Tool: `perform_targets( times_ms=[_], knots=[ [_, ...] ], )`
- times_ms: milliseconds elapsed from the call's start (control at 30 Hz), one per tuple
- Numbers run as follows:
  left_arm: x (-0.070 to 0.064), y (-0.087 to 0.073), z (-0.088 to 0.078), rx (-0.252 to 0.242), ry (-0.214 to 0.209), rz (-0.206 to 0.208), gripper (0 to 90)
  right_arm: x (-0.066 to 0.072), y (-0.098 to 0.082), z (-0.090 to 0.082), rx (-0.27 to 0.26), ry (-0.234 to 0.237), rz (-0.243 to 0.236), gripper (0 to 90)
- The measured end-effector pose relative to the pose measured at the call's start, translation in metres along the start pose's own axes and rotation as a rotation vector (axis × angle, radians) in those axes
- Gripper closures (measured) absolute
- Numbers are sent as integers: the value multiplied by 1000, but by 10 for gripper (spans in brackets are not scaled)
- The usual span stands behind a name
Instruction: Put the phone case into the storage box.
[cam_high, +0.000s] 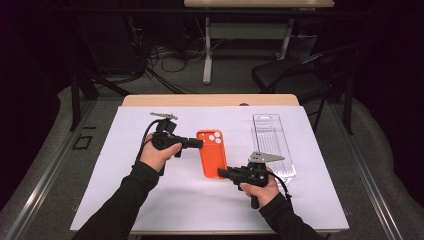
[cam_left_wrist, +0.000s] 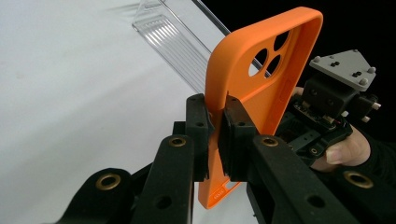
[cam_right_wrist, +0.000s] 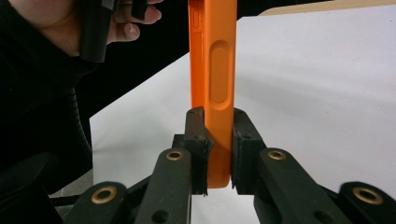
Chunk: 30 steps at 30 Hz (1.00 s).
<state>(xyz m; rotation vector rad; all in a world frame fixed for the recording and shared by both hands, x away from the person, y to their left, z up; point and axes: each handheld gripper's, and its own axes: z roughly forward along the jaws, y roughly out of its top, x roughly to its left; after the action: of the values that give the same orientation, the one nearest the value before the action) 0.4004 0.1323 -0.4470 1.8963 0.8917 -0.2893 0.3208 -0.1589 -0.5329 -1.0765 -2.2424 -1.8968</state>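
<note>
An orange phone case (cam_high: 211, 152) with camera cut-outs hangs flat just above the white table cover, held between two grippers. My left gripper (cam_high: 199, 143) comes in from the left and is shut on the case's left edge near its top. In the left gripper view the case (cam_left_wrist: 261, 88) rises between the pressed pads, left gripper (cam_left_wrist: 216, 135). My right gripper (cam_high: 222, 173) is shut on the case's lower right corner. In the right gripper view the case's side wall (cam_right_wrist: 212, 84) stands edge-on between the pads, right gripper (cam_right_wrist: 215, 149).
A clear plastic blister package (cam_high: 272, 145) lies on the white cover (cam_high: 125, 195) to the right of the case, also seen as a ribbed clear tray (cam_left_wrist: 177, 44). A black chair (cam_high: 300, 75) and a desk frame stand beyond the table's far edge.
</note>
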Motion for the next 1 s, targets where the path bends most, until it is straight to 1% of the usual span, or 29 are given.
perform_targets(
  times_ms=[300, 567, 1000],
  knots=[
    [1, -1, 0, -2, -1, -4, 834, -1, 0, 1, -5, -2, 3, 800],
    [1, -1, -1, -3, -3, -19, 837, -1, 0, 1, -8, 5, 28, 799],
    [2, -1, -1, 2, -5, -31, 839, -1, 0, 1, -10, 6, 39, 784]
  ],
)
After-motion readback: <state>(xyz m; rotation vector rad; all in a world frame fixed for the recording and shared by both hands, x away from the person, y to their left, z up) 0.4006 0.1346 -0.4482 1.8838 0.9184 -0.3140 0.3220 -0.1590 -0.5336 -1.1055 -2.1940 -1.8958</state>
